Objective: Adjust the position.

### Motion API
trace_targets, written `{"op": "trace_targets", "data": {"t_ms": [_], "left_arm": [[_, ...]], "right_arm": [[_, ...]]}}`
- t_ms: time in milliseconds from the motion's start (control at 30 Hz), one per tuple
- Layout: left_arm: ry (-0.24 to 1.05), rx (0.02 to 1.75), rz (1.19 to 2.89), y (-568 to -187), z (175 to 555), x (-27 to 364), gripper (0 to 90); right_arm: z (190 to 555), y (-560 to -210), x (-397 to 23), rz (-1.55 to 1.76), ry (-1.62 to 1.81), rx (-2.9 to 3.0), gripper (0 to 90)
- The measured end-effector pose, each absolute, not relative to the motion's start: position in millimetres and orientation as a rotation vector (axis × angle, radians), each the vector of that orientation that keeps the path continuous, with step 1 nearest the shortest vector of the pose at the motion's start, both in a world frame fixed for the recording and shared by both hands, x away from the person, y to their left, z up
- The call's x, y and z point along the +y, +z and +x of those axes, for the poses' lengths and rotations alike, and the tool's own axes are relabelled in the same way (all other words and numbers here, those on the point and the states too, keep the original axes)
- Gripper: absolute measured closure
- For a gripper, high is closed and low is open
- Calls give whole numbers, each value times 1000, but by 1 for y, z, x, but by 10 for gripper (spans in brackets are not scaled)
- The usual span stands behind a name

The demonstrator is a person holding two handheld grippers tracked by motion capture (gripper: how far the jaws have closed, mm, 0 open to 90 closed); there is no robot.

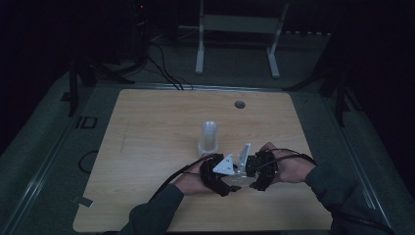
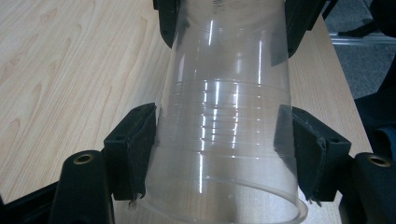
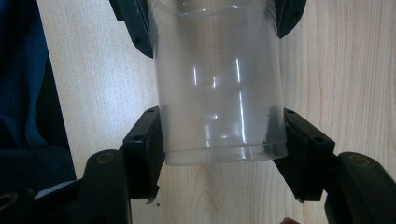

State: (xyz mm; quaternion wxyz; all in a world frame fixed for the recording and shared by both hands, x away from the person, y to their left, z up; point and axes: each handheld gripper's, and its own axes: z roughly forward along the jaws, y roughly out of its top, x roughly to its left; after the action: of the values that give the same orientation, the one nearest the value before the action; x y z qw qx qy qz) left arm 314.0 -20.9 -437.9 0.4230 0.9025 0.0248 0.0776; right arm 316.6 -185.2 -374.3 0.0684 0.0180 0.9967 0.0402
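High view showed the wooden table (image 1: 147,147) with a second clear plastic cup (image 1: 208,137) standing upside down just beyond both hands. Near the front edge, the left gripper (image 2: 219,140) and the right gripper (image 3: 219,135) met end to end, each clamped on an opposite end of one clear plastic cup (image 2: 226,116) held level above the tabletop.

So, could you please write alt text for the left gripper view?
A clear plastic cup lies sideways, gripped near its open rim by the left claw; the right claw grips its far end. A wooden table lies beneath.
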Motion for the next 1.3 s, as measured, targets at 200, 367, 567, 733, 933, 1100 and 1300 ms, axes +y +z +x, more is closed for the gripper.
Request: {"op": "trace_targets", "data": {"t_ms": [200,367,567,733,933,1100,1300], "left_arm": [[177,95,2265,-438,314,-23,260],[187,120,2252,-438,314,-23,186],[211,133,2232,-433,314,-20,180],[228,147,2210,-430,315,-16,181],[250,169,2200,-427,317,-12,213],[265,183,2187,-426,317,-11,224],[299,230,2179,-425,320,-11,248]], "right_arm": [[316,-375,-187,70,130,3005,413],[314,-380,-188,95,139,3006,414],[316,-382,-193,132,154,2993,416],[316,-383,-197,168,164,2981,416],[319,-383,-202,217,161,2965,416],[322,-385,-206,283,155,2946,416],[326,-387,-209,357,166,2924,416]]}}
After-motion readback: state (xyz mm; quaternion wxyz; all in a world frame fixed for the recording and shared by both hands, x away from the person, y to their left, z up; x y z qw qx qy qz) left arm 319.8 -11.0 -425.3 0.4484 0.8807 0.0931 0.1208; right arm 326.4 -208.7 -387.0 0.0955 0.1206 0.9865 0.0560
